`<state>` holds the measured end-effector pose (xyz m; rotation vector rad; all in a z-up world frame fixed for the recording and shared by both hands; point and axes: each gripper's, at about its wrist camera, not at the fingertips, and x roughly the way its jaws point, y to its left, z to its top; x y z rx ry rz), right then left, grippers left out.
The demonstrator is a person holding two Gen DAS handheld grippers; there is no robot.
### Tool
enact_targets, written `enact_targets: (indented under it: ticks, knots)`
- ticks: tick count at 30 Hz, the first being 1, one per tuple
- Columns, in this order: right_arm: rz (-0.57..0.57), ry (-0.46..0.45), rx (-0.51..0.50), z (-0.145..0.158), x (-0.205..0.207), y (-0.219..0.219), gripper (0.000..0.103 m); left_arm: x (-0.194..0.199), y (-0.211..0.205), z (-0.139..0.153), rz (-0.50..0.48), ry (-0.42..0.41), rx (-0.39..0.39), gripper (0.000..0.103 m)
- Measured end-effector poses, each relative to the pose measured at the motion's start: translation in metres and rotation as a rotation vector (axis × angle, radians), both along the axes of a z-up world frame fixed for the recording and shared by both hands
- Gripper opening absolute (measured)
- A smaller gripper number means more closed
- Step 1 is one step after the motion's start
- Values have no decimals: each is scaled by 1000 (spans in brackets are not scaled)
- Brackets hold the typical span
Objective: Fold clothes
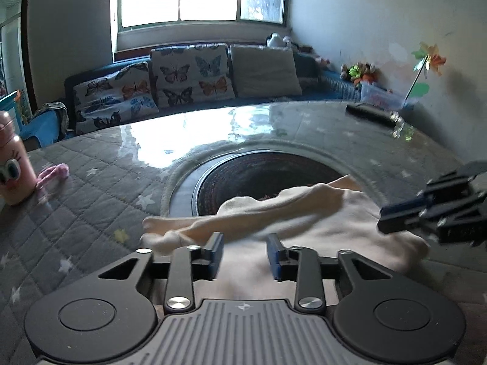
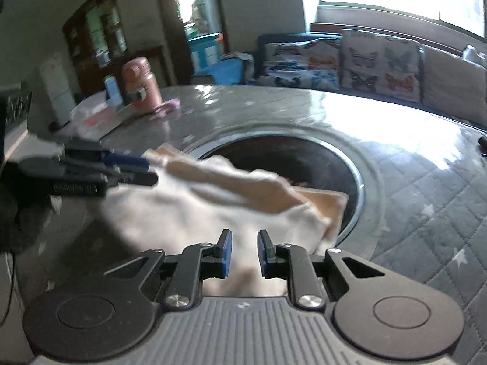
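Sunlit from a window behind a blue sofa with butterfly cushions point(image 1: 182, 73), the left wrist view shows a quilted grey table point(image 1: 91, 188) with a dark round recess point(image 1: 258, 170), a pink bottle point(image 1: 12, 164) at its left edge, and a cream garment point(image 1: 319, 219) lying partly over the recess; the left gripper point(image 1: 245, 252) stands parted above the cloth, gripping nothing, while the right gripper point(image 1: 426, 213) hovers at the garment's right edge. From the right wrist, the same garment point(image 2: 197, 206) lies blurred on the table point(image 2: 426, 197), the right gripper point(image 2: 245, 254) has a narrow gap with cloth seen beneath, nothing pinched, and the left gripper point(image 2: 121, 170) reaches in from the left by the garment's far corner.
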<state>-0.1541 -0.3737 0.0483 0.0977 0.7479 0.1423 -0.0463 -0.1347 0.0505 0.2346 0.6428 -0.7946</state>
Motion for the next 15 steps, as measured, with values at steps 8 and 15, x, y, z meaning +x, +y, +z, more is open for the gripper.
enact_targets:
  ticks: [8, 15]
  knots:
    - [-24, 9, -9, -18, -15, -3, 18, -10, 29, -21, 37, 51, 4, 23]
    - [5, -1, -69, -21, -18, 1, 16, -9, 48, -29, 84, 116, -80, 23]
